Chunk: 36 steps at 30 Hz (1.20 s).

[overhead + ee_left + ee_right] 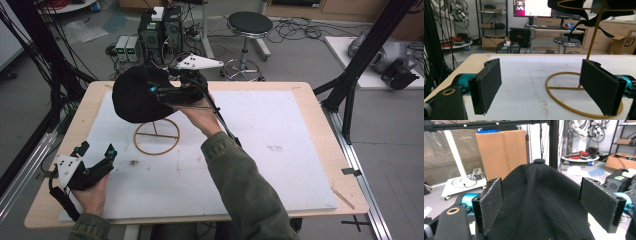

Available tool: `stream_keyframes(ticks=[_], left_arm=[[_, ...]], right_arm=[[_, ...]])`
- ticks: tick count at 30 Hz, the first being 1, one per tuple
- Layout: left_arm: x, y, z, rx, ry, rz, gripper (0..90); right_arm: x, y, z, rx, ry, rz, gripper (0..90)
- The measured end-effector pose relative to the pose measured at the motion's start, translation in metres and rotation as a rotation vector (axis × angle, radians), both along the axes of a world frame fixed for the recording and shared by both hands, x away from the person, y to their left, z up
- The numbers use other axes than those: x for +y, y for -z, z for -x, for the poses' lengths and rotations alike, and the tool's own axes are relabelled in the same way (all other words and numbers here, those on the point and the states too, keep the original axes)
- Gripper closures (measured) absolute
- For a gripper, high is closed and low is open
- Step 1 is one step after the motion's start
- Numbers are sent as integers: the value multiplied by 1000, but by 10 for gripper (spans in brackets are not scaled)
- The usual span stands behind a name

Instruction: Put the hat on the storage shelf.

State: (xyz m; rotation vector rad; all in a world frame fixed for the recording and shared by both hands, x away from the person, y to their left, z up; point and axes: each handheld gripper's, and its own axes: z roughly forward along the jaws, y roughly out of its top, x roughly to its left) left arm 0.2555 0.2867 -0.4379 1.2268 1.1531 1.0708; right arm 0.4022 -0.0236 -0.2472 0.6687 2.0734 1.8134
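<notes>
Here, a black cap [137, 97] sits on top of a gold wire stand [156, 136], high above a white mat [280, 165] that covers most of a pale wooden surface [320, 100]. The stand's round base rests on the mat toward the far left part, well in from every edge.

The right hand-held gripper [162, 92] is raised at the cap's near side, held by a hand in an olive sleeve [245, 185] that crosses the mat from the bottom edge. Its jaws are spread wide; no earlier picture is at hand. In the right gripper view the cap's crown [536, 202] rises between the two black pads [490, 202], and the pads do not press on it.

The left hand-held gripper [97, 160] rests low near the front left corner of the surface, close to the mat's left border. Its jaws are also spread wide, with nothing between them. In the left gripper view it looks across bare mat toward the stand's base ring [564, 100], which lies just ahead on the right.

The right half of the mat is bare and offers wide room. A thin wooden stick [342, 196] lies at the front right corner, on the wood just off the mat.
</notes>
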Motion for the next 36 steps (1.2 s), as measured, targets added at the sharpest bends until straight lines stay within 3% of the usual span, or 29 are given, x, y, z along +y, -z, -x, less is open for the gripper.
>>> stream_keyframes(ticks=[8,15,36], left_arm=[[0,0,0,-4,-2,6,182],[0,0,0,-3,-4,6,182],[-2,-2,0,-4,-1,-3,179]], right_arm=[[-40,-6,3,-11,69,-24,187],[-64,-10,6,-20,114,-46,187],[-121,9,16,-24,269,-59,176]])
